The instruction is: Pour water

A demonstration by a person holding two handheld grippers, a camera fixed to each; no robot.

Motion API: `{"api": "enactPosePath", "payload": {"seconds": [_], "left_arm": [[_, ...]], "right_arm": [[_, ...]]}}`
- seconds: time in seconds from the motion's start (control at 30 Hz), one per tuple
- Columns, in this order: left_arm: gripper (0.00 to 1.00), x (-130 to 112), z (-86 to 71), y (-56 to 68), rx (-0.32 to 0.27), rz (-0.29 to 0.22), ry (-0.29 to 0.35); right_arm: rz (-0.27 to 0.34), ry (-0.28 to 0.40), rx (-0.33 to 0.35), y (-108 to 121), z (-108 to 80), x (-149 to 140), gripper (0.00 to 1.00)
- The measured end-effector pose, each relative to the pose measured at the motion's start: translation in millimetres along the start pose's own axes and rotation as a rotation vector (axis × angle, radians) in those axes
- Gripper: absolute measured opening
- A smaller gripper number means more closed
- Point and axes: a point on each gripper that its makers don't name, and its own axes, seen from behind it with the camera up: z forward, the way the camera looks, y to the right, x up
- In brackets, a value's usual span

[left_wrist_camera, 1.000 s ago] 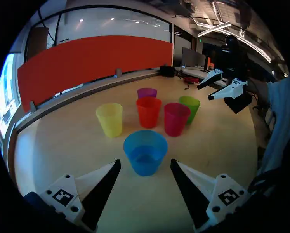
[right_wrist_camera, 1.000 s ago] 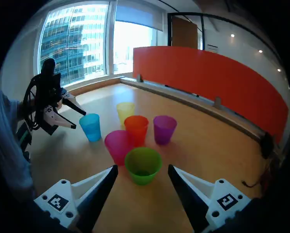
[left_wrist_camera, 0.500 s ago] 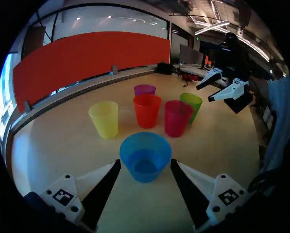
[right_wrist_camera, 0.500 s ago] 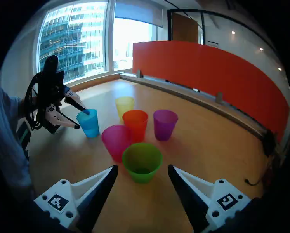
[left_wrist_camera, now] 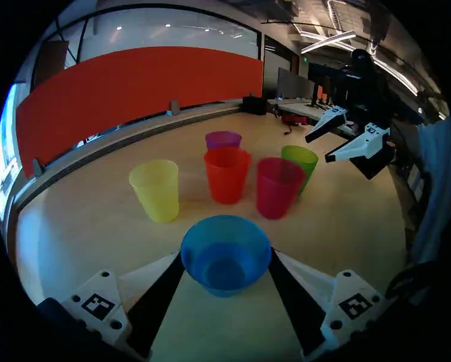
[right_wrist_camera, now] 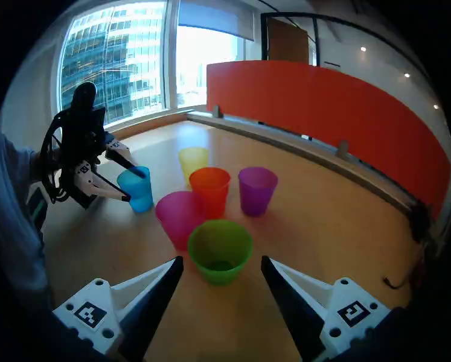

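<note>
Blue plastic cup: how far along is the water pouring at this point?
Done: the left claw has the blue plastic cup between its open fingers. In hand: the grasp; no squeeze is visible yet. Left: lifting and pouring; the cup stands upright on the wooden table. The right claw is open, facing the green plastic cup.

Nothing legible: black-and-white square tags [left_wrist_camera: 98,306] on the left claw [left_wrist_camera: 224,252] and right claw [right_wrist_camera: 221,258] show coded patterns (no letters, no digits).

Translucent plastic cups [left_wrist_camera: 226,254] — smooth wooden table [left_wrist_camera: 346,211]
</note>
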Motion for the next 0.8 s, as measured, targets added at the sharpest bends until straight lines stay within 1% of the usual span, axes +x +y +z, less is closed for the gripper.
{"api": "enactPosePath", "payload": {"seconds": [0.13,0.2,0.27,0.4,0.6,0.8], "left_arm": [[0.95,0.4,0.2,-1.5,0.007,0.005,-0.001],[0.92,-0.3,0.6,-1.9,0.01,0.007,-0.002],[0.86,-1.3,1.7,-1.6,0.01,0.01,-0.002],[0.86,-0.3,1.8,-1.8,0.01,0.016,-0.005],[0.86,0.4,0.6,-1.9,0.0,-0.002,-0.011],[0.86,0.7,0.0,-1.3,-0.002,0.0,-0.013]], "right_arm": [[0.002,0.001,-0.002,1.5,-0.9,0.5,1.0],[0.002,0.002,-0.003,1.6,-1.2,0.9,1.0],[0.002,0.003,-0.002,1.0,-1.3,1.6,1.0],[0.0,0.004,0.0,-0.1,-0.5,1.2,1.0],[-0.002,-0.006,-0.001,0.3,3.1,-4.6,1.0],[-0.003,-0.016,-0.003,1.5,9.2,-10.7,1.0]]}}
